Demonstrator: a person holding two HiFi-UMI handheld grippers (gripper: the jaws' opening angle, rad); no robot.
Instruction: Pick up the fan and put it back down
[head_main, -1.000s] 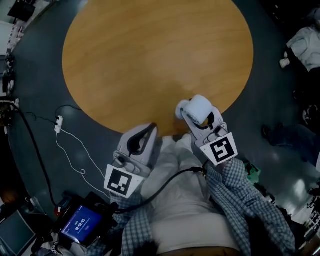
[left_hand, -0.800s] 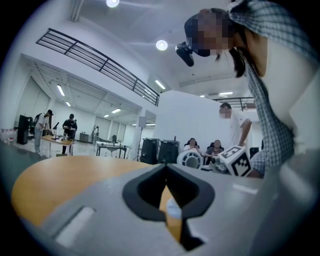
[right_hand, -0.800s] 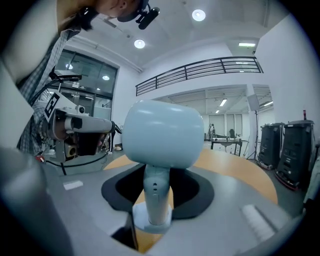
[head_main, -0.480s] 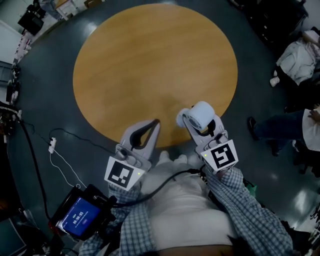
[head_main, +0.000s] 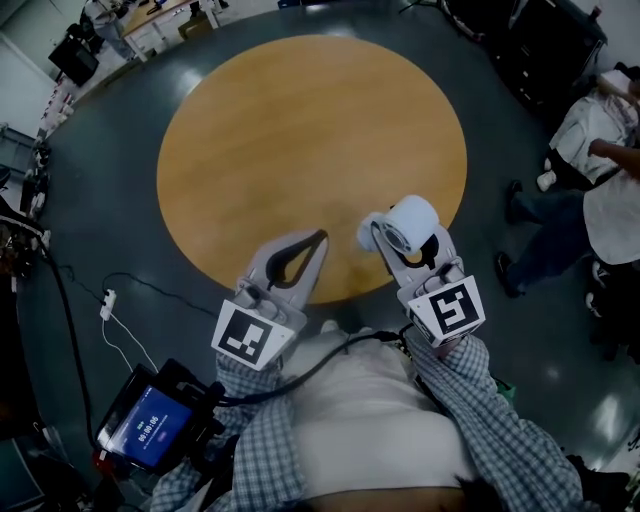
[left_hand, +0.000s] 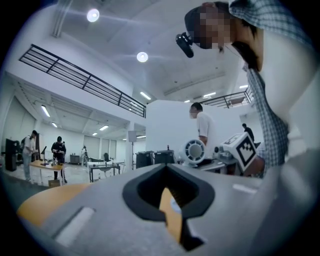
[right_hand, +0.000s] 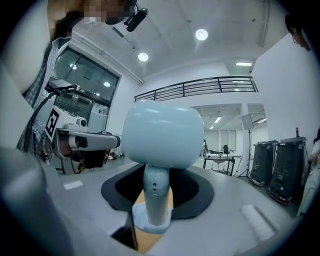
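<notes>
The right gripper (head_main: 404, 243) has its jaws partly closed on the thin stem of the fan (right_hand: 159, 137), just above its round foot. The fan's pale rounded head sits beyond the jaw tips. In the head view the fan (head_main: 410, 222) is right of centre in the frame, held over the near edge of the round wooden table (head_main: 300, 120). The left gripper (head_main: 321, 237) is just left of it at lower centre. Its jaws meet at the tips and have nothing between them. Its own view shows a strip of table through the gap and the fan's grille at centre right. A tablet (head_main: 148, 430) with a lit screen is at lower left.
</notes>
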